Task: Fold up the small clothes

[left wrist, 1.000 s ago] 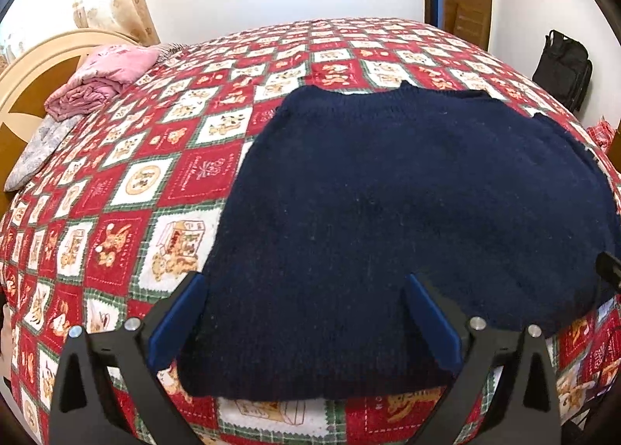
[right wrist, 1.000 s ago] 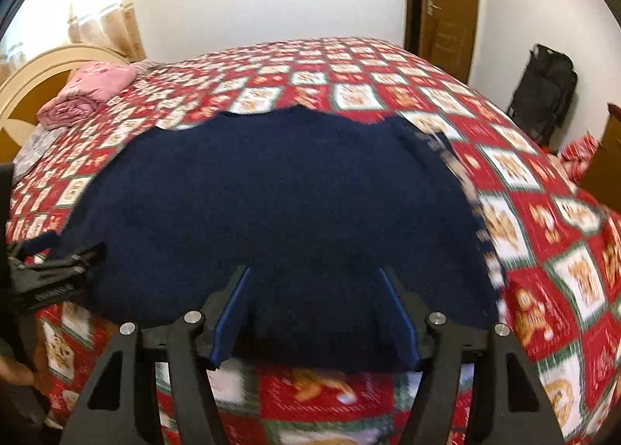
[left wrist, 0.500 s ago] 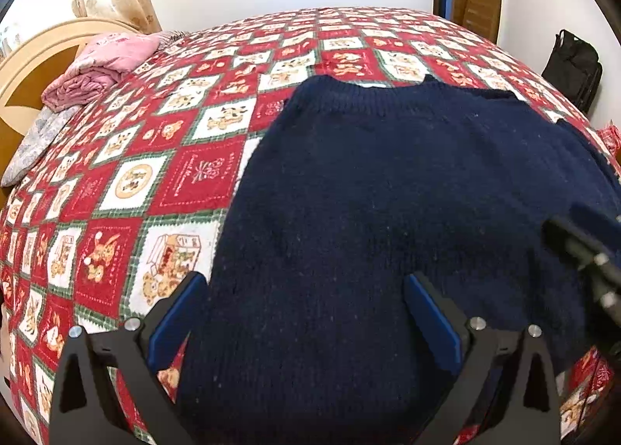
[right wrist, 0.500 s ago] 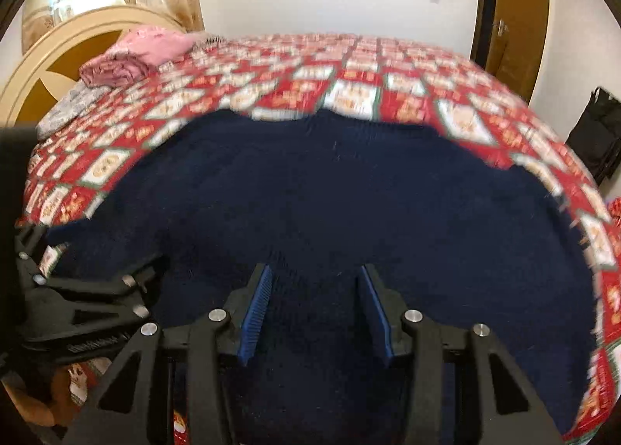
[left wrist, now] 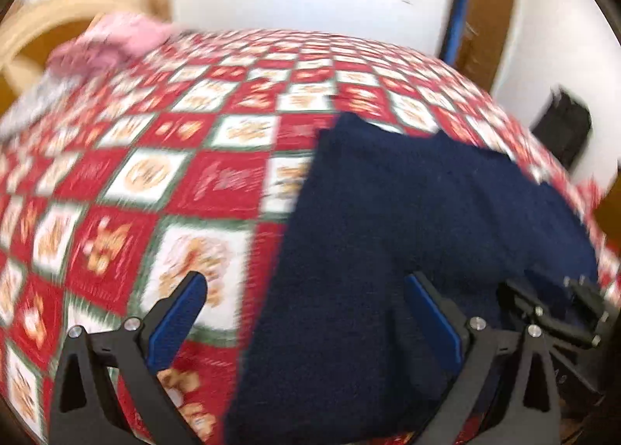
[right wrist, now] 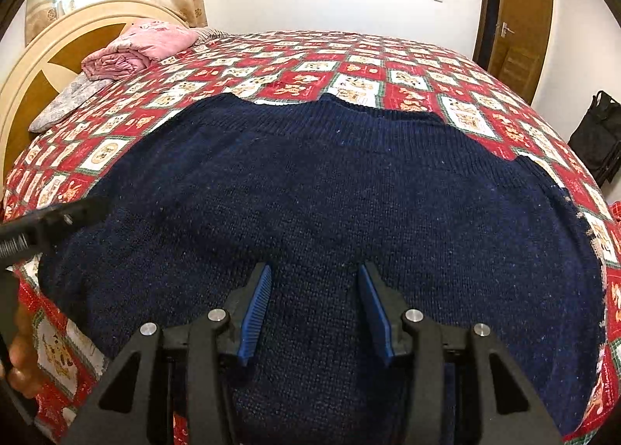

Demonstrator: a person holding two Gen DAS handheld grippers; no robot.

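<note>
A dark navy knitted sweater lies spread flat on a bed with a red, white and green patchwork cover. My right gripper is open and empty, low over the sweater's near middle. My left gripper is open wide and empty, straddling the sweater's left edge; that view is motion-blurred. The sweater fills the right half of the left wrist view. The left gripper shows at the left edge of the right wrist view, and the right gripper at the lower right of the left wrist view.
A folded pink cloth and a grey pillow lie by the wooden headboard at the far left. A black bag stands on the floor at the right, near a brown door.
My left gripper has swung left, so its left finger is now over the bedcover. My right gripper has opened wider and sits over the sweater's middle. The sweater has not moved.
</note>
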